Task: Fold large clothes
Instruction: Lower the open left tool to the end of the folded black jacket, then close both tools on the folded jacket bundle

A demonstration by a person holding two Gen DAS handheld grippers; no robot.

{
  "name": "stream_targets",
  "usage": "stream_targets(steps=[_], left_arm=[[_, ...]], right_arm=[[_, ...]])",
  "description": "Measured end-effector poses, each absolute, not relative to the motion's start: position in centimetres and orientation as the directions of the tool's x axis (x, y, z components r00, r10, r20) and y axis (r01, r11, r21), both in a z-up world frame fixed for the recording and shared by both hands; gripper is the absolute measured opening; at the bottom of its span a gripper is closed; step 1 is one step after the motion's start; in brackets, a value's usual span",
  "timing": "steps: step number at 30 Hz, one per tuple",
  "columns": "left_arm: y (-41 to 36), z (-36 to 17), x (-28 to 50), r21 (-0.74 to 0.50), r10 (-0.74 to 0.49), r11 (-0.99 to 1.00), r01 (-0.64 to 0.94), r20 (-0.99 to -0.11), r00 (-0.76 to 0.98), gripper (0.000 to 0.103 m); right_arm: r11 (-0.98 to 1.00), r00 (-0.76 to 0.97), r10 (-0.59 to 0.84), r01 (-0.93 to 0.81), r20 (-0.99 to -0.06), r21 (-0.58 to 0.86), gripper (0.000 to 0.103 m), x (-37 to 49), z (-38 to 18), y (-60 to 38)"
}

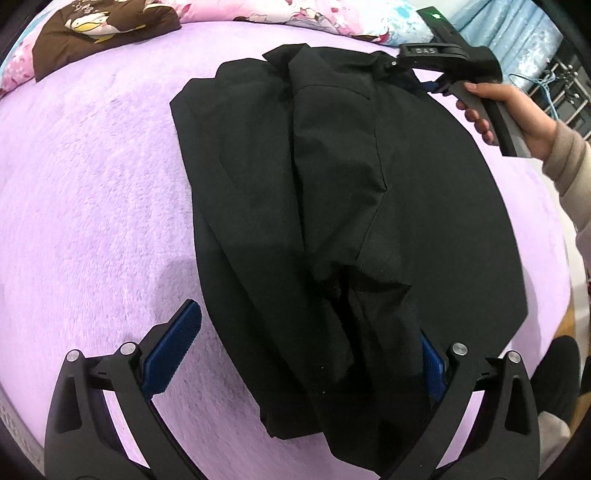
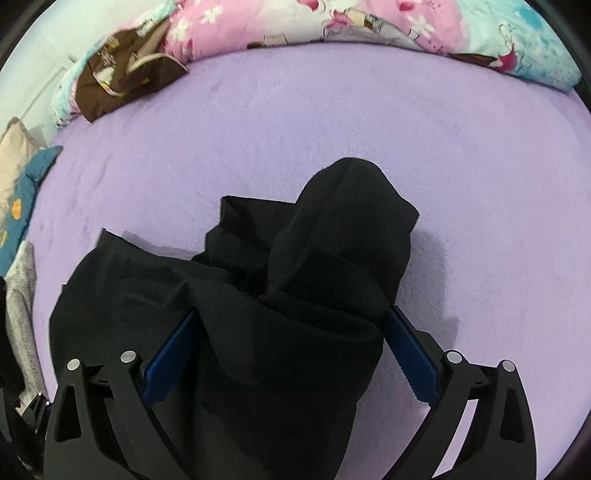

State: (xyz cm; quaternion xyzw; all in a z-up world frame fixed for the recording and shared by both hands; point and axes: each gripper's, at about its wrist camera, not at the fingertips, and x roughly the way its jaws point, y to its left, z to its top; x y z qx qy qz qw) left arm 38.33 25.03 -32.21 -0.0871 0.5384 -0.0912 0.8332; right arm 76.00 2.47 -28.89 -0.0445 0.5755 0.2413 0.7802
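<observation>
A large black garment (image 1: 332, 192) lies lengthwise on the purple bed cover (image 1: 92, 184), partly folded with a sleeve over its middle. My left gripper (image 1: 306, 354) is open, its jaws wide apart around the garment's near hem; the right pad is half hidden by cloth. In the left wrist view the right gripper (image 1: 432, 79) sits at the garment's far end, by the collar, held by a hand (image 1: 517, 114). In the right wrist view my right gripper (image 2: 291, 354) is open with bunched black cloth (image 2: 295, 314) between its blue pads (image 2: 410, 358).
A brown printed cloth (image 1: 99, 29) and pink patterned pillows (image 1: 295, 14) lie along the head of the bed. Teal and grey fabrics (image 2: 18, 221) lie at the bed's left edge. A person's sleeve (image 1: 569, 166) is at the right.
</observation>
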Motion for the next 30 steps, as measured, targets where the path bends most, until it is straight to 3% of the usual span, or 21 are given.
stream_targets(steps=[7,16,20,25,30], left_arm=[[25.0,-31.0,39.0,-0.265,-0.265,0.962,0.060,-0.866,0.424,0.097],[28.8,-31.3,39.6,-0.511,-0.470,0.859,0.020,-0.773,0.425,0.097],[29.2,-31.2,39.9,-0.576,-0.529,0.817,0.021,-0.735,0.424,0.097],[29.8,-31.7,41.2,-0.648,-0.593,0.762,0.011,-0.691,0.414,0.097],[30.3,-33.0,42.2,-0.677,-0.615,0.735,-0.024,-0.681,0.397,0.097]], right_arm=[[0.829,0.193,0.488,-0.409,-0.851,0.383,0.096,71.3,-27.3,-3.2],[0.752,0.130,0.629,-0.351,-0.766,0.558,0.096,65.0,-28.7,-7.9],[0.734,0.125,0.657,-0.332,-0.744,0.592,0.096,63.2,-29.6,-9.5],[0.630,0.093,0.770,-0.271,-0.631,0.728,0.096,62.0,-31.1,-10.8],[0.598,0.063,0.795,-0.257,-0.604,0.759,0.096,61.4,-32.9,-10.4]])
